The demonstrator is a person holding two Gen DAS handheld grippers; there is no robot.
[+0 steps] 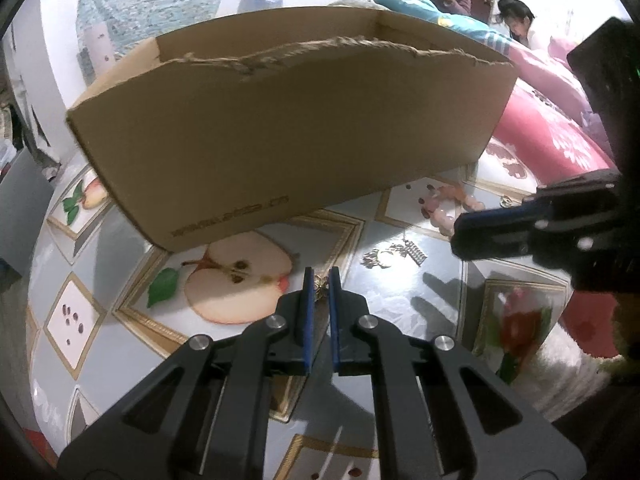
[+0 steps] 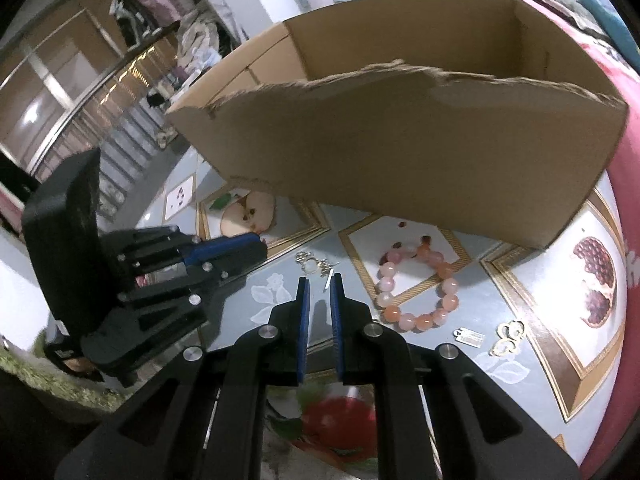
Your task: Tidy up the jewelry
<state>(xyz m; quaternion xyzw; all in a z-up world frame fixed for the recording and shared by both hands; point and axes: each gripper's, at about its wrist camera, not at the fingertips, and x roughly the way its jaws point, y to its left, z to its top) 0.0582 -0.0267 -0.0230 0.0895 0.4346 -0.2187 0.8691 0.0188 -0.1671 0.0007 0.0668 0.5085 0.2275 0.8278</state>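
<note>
My left gripper is pinched on a small gold filigree charm at its blue pad tips, low over the fruit-print tablecloth. My right gripper is drawn narrow — a thin silver pin sits at its tips, though I cannot tell if it is gripped. Just beyond lie a tangle of silver rings and the pink-and-orange bead bracelet; behind them stands the open brown cardboard box.
</note>
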